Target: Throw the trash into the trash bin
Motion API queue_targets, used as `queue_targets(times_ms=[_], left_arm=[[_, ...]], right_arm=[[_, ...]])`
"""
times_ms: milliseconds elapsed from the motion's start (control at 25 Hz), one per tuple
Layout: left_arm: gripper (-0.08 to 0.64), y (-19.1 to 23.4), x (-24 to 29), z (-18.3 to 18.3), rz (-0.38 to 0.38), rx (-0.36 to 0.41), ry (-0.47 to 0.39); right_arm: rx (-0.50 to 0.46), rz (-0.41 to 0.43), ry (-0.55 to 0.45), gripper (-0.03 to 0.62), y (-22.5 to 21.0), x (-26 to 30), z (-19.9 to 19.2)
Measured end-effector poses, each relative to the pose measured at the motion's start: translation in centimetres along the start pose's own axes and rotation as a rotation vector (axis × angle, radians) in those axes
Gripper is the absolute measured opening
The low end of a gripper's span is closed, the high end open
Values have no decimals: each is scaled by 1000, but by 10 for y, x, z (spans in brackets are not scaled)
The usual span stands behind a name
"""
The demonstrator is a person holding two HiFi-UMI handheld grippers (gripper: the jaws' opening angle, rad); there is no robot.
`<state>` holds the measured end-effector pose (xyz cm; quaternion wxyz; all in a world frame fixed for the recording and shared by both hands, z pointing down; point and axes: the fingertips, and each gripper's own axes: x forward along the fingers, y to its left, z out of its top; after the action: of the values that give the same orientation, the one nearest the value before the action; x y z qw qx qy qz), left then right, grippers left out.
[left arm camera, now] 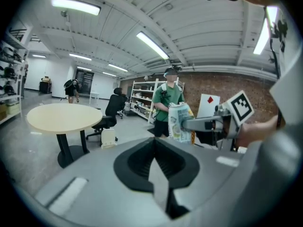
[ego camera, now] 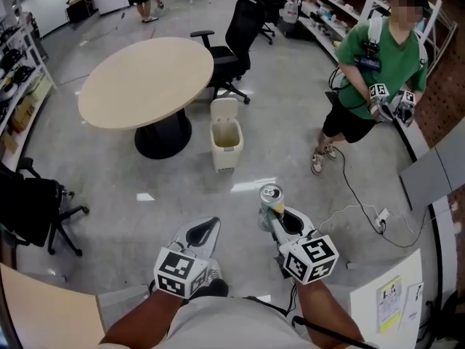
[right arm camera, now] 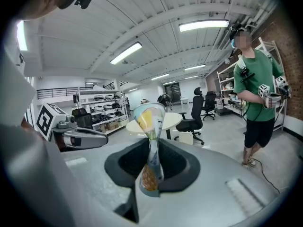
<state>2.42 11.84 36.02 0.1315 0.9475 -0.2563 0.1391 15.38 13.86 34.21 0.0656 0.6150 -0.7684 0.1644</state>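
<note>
A crushed drink can [ego camera: 271,195] is pinched upright between the jaws of my right gripper [ego camera: 275,213], above the grey floor. In the right gripper view the can [right arm camera: 150,145] is squeezed thin at its middle where the gripper [right arm camera: 150,151] grips it. My left gripper [ego camera: 205,233] hangs beside it to the left, jaws closed together with nothing in them [left arm camera: 154,145]; its view shows the can [left arm camera: 180,122] off to the right. The cream trash bin [ego camera: 226,142], lid up, stands ahead next to the round table, well apart from both grippers.
A round beige table [ego camera: 145,78] with a black base stands beyond the bin, and black office chairs [ego camera: 236,46] behind it. A person in a green shirt [ego camera: 378,60] stands at the right. A cable [ego camera: 356,195] lies on the floor. Another chair [ego camera: 33,209] is at the left.
</note>
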Motion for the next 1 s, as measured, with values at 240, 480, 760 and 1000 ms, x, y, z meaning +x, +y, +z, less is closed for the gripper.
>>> queue_targets(times_ms=[240,480,760,1000], left_arm=[[8,40,21,22,-20,16,-34],[8,78,32,38,-14,14,-53],[8,92,37,46,-26,10,-62],[8,95,38,46,-48,18,-54]], right_arm=[[-40,-14,-14,66,-3,41,24],[-52,-25,-18,66,-4,70,38],[-46,-20,-10,66,-2,87,46],[-69,-29,-16,66,0,90,56]])
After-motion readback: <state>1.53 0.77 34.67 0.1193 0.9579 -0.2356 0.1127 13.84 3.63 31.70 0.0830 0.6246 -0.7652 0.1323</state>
